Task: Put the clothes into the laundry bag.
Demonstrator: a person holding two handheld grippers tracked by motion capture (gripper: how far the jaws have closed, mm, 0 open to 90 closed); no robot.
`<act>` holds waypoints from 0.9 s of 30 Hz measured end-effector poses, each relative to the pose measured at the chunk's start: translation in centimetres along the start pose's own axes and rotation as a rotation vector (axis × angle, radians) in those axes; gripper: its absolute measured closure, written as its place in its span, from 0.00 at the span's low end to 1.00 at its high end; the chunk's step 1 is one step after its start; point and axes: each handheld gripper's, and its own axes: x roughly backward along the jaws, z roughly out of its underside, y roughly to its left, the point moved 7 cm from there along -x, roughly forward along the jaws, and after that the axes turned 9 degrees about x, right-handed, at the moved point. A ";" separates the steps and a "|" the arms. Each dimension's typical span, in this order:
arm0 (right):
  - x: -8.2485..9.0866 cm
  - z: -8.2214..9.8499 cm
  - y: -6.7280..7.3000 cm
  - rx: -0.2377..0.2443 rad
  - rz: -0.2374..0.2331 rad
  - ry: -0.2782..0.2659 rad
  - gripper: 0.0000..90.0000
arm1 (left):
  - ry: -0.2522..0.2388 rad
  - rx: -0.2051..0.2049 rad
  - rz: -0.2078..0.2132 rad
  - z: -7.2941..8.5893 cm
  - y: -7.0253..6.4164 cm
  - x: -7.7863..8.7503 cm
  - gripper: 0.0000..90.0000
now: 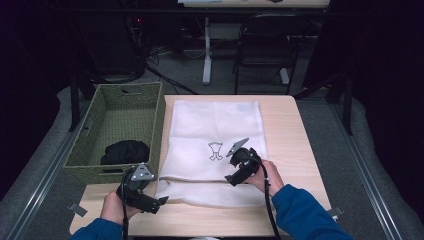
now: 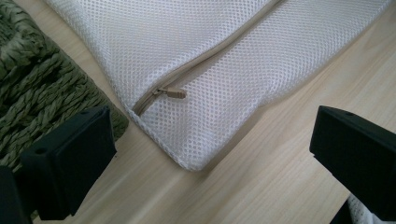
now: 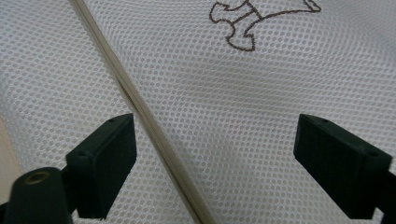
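Table: a pale wooden top, bare along its right edge and its near edge, with everything else resting on it.

Basket: a green woven rectangular one at the left side of the table, its right wall just beside the mesh bag's left edge. In the left gripper view its braided wall runs along the left, near the bag's corner.

Mesh bag: a white mesh laundry bag lying flat on the middle of the table, long side running away from the person, with its near end folded or layered over itself. A small dark outline print sits near the middle of it.

Dark cloth: a black bundle lying inside the basket, at its near end.

Left gripper: held low over the table's near left corner, pointing towards the bag's near left corner. Its jaws stand wide apart with nothing between them, just bare wood and the bag's corner ahead.

Right gripper: held over the near part of the bag, tilted down at the mesh. Its jaws are spread and grip nothing; the mesh lies beyond them.

Zipper: a beige line running across the bag near its near edge; in the right gripper view it passes diagonally between the jaws.

Zipper pull: a small beige tab at the zipper's closed end, close to the bag's corner, lying flat on the mesh.
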 end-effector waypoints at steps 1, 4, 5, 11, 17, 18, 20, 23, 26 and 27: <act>-0.2 -0.1 0.0 0.004 0.001 -0.001 0.16 | 0.000 0.001 0.001 0.0 0.0 0.0 0.01; -0.8 -0.3 0.0 0.011 -0.002 0.011 0.18 | 0.007 0.002 0.009 0.2 0.1 -0.2 0.00; -0.9 -0.4 0.1 0.008 -0.005 0.015 0.18 | 0.010 0.002 0.011 0.2 0.1 -0.2 0.00; -1.9 -0.6 0.4 0.033 -0.015 0.039 0.23 | 0.022 0.017 -0.002 0.2 0.3 -0.7 0.00; -3.1 -1.0 1.0 0.068 -0.036 0.055 0.28 | 0.012 0.023 0.027 0.2 0.3 -0.9 0.00; -3.3 -1.1 1.0 0.071 -0.035 0.060 0.28 | 0.011 0.022 0.029 0.2 0.3 -0.9 0.00; -3.6 -1.1 1.1 0.083 -0.031 0.071 0.29 | 0.015 0.026 0.036 0.3 0.3 -1.1 0.00; -4.2 -1.1 1.1 0.087 -0.022 0.095 0.31 | 0.025 0.013 0.045 0.4 0.1 -1.3 0.00; -4.3 -1.2 1.1 0.089 -0.023 0.092 0.33 | 0.033 0.008 0.049 0.4 -0.1 -1.4 0.00; -4.3 -1.3 0.9 0.082 -0.025 0.090 0.36 | 0.035 0.001 0.052 0.4 -0.1 -1.4 0.00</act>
